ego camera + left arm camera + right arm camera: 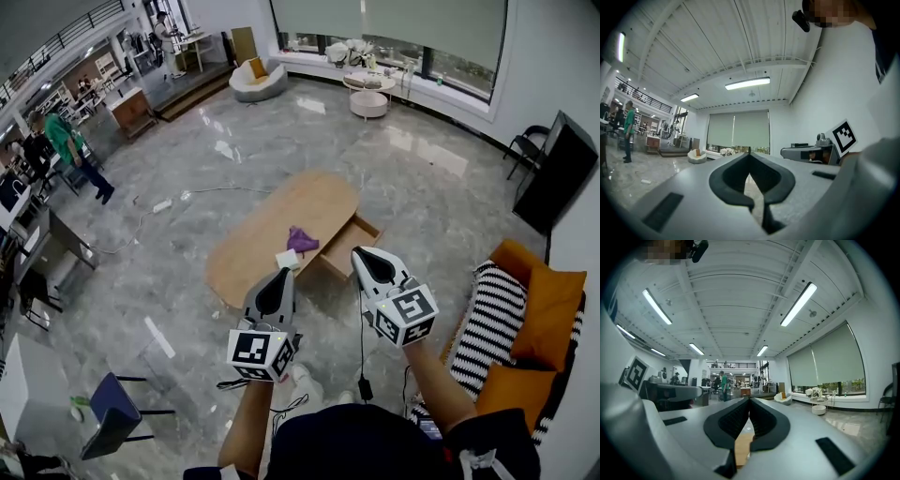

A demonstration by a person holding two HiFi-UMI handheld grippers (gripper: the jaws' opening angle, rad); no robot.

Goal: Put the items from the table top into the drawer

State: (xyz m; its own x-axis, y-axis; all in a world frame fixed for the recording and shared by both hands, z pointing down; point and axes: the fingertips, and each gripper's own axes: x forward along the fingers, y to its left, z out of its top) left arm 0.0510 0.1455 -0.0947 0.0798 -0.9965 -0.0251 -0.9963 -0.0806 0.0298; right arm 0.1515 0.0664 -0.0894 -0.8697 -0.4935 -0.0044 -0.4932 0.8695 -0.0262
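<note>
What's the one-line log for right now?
left gripper: shut, empty | right gripper: shut, empty | purple item, white item: on table | drawer: open

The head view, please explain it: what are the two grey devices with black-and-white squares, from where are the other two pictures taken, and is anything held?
No robot here: a person holds a tool in each hand, each ending in a two-fingered claw. The head view comes from a camera on the person's head, looking down; it shows the left claw and the right claw. Each other picture comes from a camera riding on one tool, looking along its claw. Both claws are closed and hold nothing. Ahead stands a wooden table with an open drawer; on its top lie a purple item and a small white item.
</note>
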